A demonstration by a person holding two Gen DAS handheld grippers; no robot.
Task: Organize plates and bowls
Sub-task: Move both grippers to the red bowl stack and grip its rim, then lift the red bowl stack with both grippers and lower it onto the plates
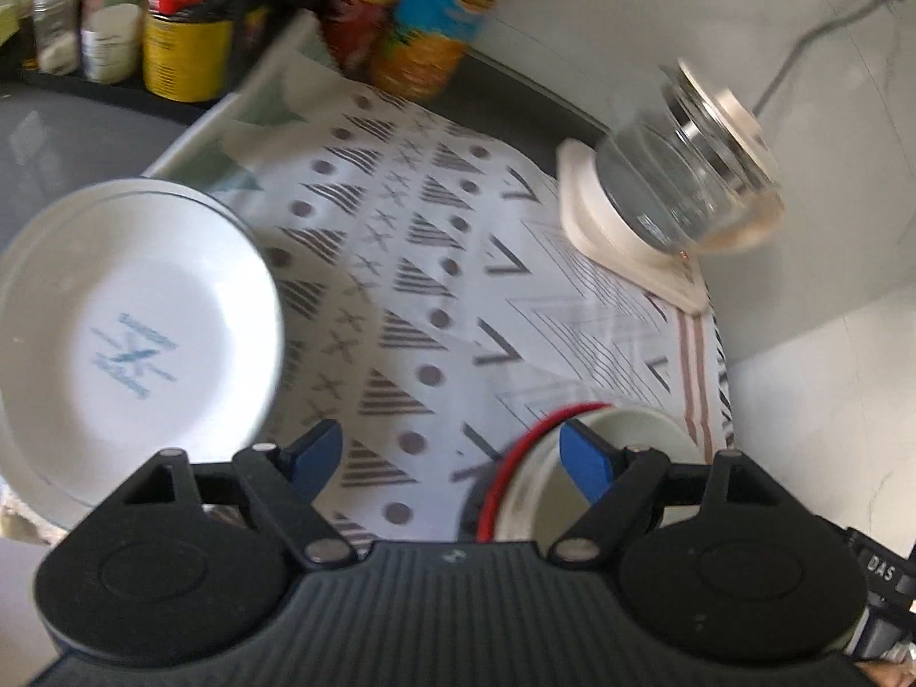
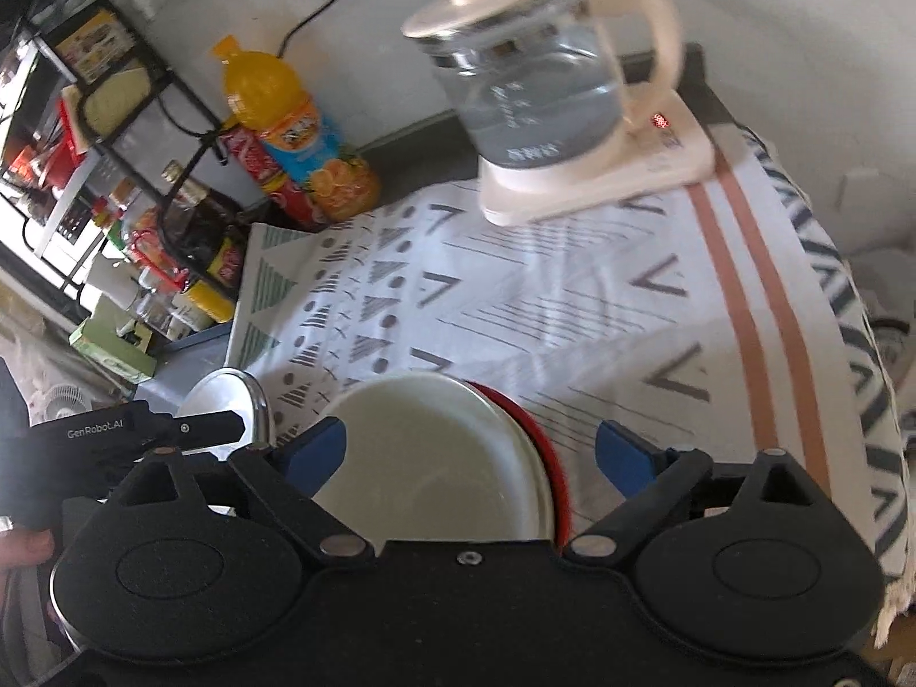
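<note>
A white plate with a blue print [image 1: 131,338] lies at the left of the patterned cloth [image 1: 435,263]; its edge shows in the right wrist view [image 2: 229,401]. A white bowl with a red rim [image 2: 441,458] sits on the cloth near the front, and shows in the left wrist view [image 1: 601,435]. My left gripper [image 1: 452,458] is open and empty above the cloth between plate and bowl. My right gripper [image 2: 469,458] is open, its blue fingers [image 2: 315,452] on either side of the bowl's rim, not closed on it.
A glass kettle on a cream base [image 2: 549,97] stands at the cloth's far right, also in the left wrist view [image 1: 675,183]. An orange drink bottle [image 2: 297,131], jars and cans [image 1: 183,46] crowd the back left. A wire rack [image 2: 114,86] stands at the left.
</note>
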